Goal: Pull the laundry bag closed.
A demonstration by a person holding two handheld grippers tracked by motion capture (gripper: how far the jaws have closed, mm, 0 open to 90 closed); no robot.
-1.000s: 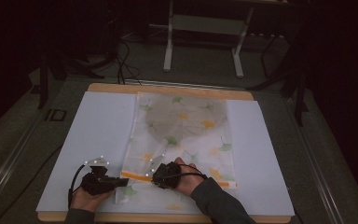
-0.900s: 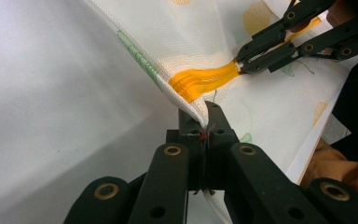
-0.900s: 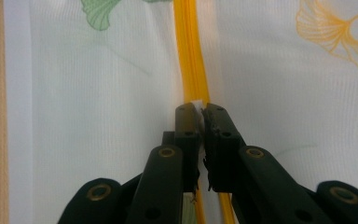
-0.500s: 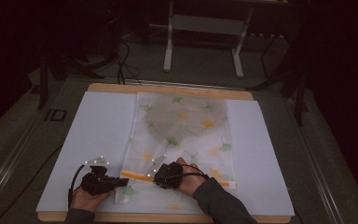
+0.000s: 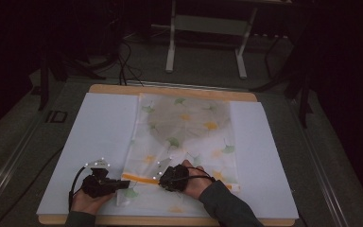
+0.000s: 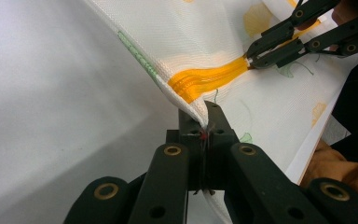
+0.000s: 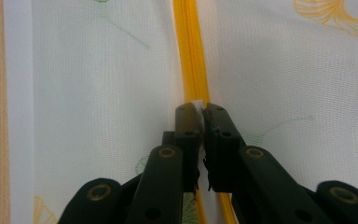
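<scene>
Mesh bag (image 5: 184,137) lies flat on the white mat (image 5: 99,127), long way from near edge to far edge, leaf print, dark item inside toward the far end. Orange zipper (image 5: 139,178) runs across the near end.

Left gripper (image 5: 118,183): jaws closed tight on the bag's near left corner, right at the zipper's end. In the left gripper view (image 6: 204,122) the cloth rises off the mat from the pinch.

Right gripper (image 5: 163,179): jaws narrow, pinched on a small white tab at the zipper (image 7: 192,60), probably the pull. In the right gripper view (image 7: 197,109) the orange line runs straight away from the tips.

Step in hand looks like working the zipper, 1 hand anchoring and 1 hand pulling. Which way it is meant to run I cannot tell.

To do it well:
- keep the left pinch firm and the cloth taut
- pull along the zipper line, low, not upward
- slow, so mesh does not bunch into the slider
- watch the small tab; it could slip from the tips
</scene>
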